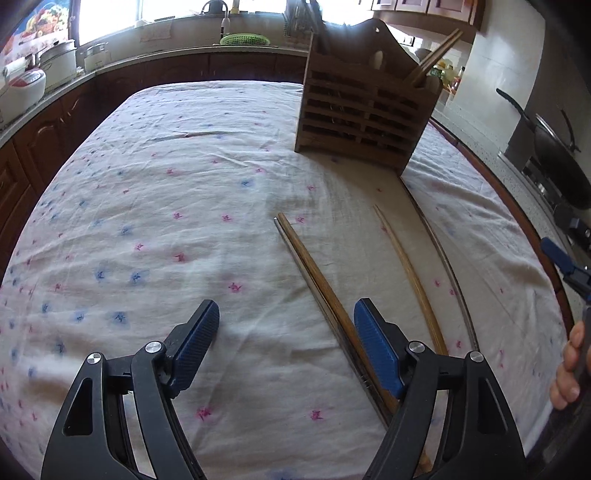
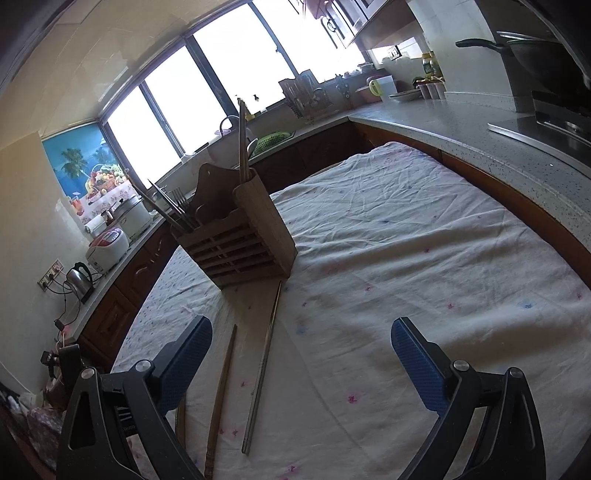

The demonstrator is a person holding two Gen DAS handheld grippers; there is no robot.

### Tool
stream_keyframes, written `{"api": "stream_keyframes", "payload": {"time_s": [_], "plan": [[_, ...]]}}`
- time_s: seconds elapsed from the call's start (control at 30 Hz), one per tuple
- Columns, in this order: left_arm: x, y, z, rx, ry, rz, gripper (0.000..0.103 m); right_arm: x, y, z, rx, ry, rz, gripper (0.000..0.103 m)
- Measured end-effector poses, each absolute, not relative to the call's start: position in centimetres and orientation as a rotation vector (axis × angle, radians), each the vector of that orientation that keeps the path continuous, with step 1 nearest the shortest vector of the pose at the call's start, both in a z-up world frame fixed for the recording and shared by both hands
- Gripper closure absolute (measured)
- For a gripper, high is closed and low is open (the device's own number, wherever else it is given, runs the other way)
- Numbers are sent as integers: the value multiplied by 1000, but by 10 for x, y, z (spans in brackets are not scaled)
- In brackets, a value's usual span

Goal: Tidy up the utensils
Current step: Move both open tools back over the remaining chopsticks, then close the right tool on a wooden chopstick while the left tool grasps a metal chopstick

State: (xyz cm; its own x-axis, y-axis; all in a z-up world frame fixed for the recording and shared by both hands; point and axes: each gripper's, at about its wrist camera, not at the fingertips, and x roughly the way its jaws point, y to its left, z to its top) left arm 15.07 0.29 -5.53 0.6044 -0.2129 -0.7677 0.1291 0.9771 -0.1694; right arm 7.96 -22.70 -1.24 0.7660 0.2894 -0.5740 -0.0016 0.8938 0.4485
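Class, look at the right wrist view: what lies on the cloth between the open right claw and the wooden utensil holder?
In the right wrist view, two chopsticks: a metal chopstick and a wooden chopstick lie between the right claw and the utensil holder.

Wrinkled matt cloth (image 1: 184,184); slatted wooden holder (image 1: 364,110); wooden chopstick (image 1: 325,291); seemingly metal chopstick (image 2: 263,369).

Kitchen interior. Table under a white cloth (image 2: 406,236) printed with small pink and blue flowers. Speckled grey countertop (image 2: 461,125) on dark wood cabinets (image 1: 48,136), running along three sides. Wide multi-pane window (image 2: 221,74), strong daylight, glass overexposed. Pale tiled wall (image 2: 26,206) with a tropical fruit poster (image 2: 88,162). Upper cabinets (image 2: 343,18) at the far corner.
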Motion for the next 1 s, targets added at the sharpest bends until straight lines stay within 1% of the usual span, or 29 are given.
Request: {"api": "stream_keyframes", "payload": {"time_s": [0.03,0.07,0.1,0.17,0.23,0.33,0.43,0.5,0.53,0.63,0.77,0.9,1.0], "plan": [[152,6,-54,-122,897,-197,32,82,-222,-14,432,695,176,7],[153,9,-54,-141,895,-197,34,86,-217,-15,416,708,189,11],[155,11,-53,-155,896,-195,39,89,-211,-15,401,722,205,14],[161,13,-53,-166,901,-181,47,95,-198,-18,372,752,239,29],[168,14,-54,-177,914,-177,47,101,-185,-22,346,785,279,37],[177,9,-57,-140,915,-155,48,109,-167,-30,330,831,317,43],[181,4,-58,-76,916,-125,54,115,-156,-36,322,857,327,45],[180,5,-59,-48,914,-120,63,117,-152,-38,317,870,336,47],[179,5,-59,-32,913,-120,65,118,-150,-38,311,874,339,48],[180,8,-58,-30,928,-131,65,122,-139,-41,281,896,351,50],[190,15,-53,-187,955,-209,65,132,-130,-45,256,913,355,52],[198,4,-57,-118,953,-168,69,138,-133,-46,266,915,342,52],[196,-3,-58,-59,945,-156,69,140,-137,-45,272,916,332,52]]}}
